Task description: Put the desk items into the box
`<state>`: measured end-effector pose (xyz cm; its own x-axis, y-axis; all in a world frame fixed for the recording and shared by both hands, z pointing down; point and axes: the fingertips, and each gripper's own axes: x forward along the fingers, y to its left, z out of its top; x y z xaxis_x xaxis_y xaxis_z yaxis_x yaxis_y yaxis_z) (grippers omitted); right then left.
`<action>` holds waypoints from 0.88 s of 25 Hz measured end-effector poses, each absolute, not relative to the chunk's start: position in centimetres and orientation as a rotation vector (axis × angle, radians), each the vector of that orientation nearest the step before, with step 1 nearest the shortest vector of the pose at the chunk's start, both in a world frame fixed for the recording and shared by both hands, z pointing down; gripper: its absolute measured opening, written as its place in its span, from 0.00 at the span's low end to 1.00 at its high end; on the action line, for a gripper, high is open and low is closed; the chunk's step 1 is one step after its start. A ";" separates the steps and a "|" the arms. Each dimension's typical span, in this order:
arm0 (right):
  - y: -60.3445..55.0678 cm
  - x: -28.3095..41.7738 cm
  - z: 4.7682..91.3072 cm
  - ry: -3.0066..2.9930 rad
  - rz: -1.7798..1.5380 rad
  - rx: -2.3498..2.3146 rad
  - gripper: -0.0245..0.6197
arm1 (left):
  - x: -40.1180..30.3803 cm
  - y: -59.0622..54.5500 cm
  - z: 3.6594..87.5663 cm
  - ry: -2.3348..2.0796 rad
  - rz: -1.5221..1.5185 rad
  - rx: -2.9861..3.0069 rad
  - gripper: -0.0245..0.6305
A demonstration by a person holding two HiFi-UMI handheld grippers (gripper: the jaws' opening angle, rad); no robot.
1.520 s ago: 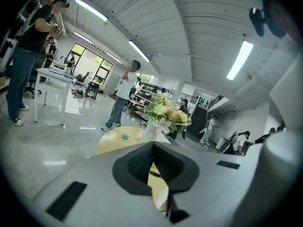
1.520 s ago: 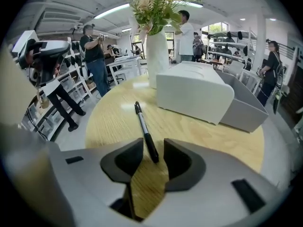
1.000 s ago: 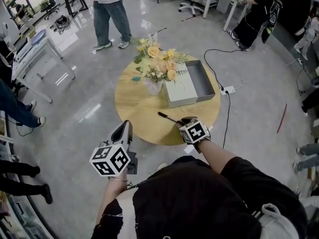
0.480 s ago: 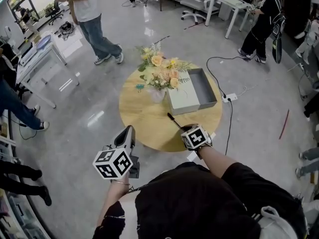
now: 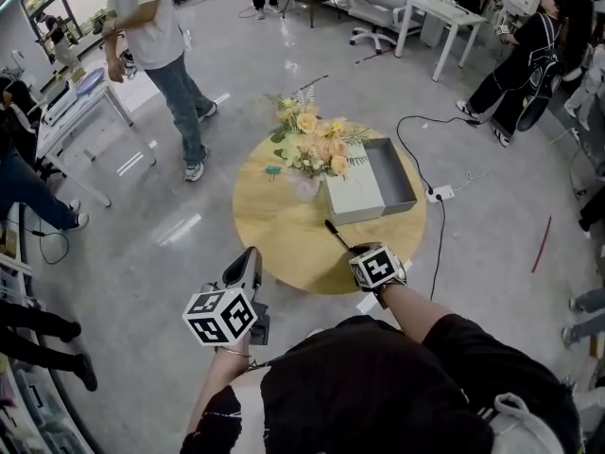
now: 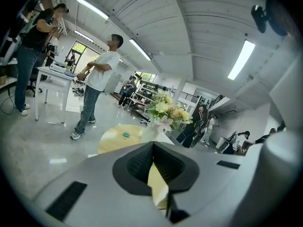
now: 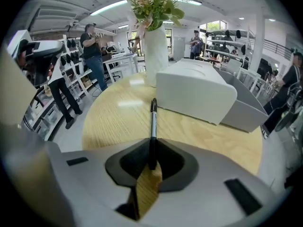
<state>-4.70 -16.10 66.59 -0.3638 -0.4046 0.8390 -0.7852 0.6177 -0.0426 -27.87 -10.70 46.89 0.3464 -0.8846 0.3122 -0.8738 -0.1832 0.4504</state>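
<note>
Pen (image 5: 337, 235), on the near right side of the table (image 5: 274, 239), is pinched at its near end by the right gripper (image 5: 355, 252), whose jaws were just closing; such an end grip may let it swing and slip.

The person wore a black top (image 5: 378, 386) with short sleeves and a thin bracelet (image 5: 227, 351) at the left wrist. The left hand-held gripper (image 5: 251, 253) and the right hand-held gripper (image 5: 354, 250) were grey. Their white cubes (image 5: 222, 315) bore black square markers.

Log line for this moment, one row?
right tool: jaws just closing, black marker pen between them | left tool: shut, empty | pen: on round wooden table
</note>
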 end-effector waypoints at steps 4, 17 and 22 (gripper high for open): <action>-16.1 -4.7 66.6 -1.983 0.553 0.927 0.12 | -27.9 -10.7 47.1 -1.526 -0.025 2.049 0.05; -16.2 -4.9 66.6 -2.015 0.651 0.840 0.12 | -27.5 -11.2 47.0 -1.515 -0.017 2.060 0.05; -16.3 -5.2 66.2 -2.013 0.660 0.820 0.11 | -27.2 -11.3 46.9 -1.505 -0.009 2.063 0.05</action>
<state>-5.18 -16.34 66.17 -0.4303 -0.3036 0.8501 -0.7482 0.6467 -0.1478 -27.18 -11.32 46.92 0.3634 -0.8744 0.3213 -0.8703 -0.1957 0.4519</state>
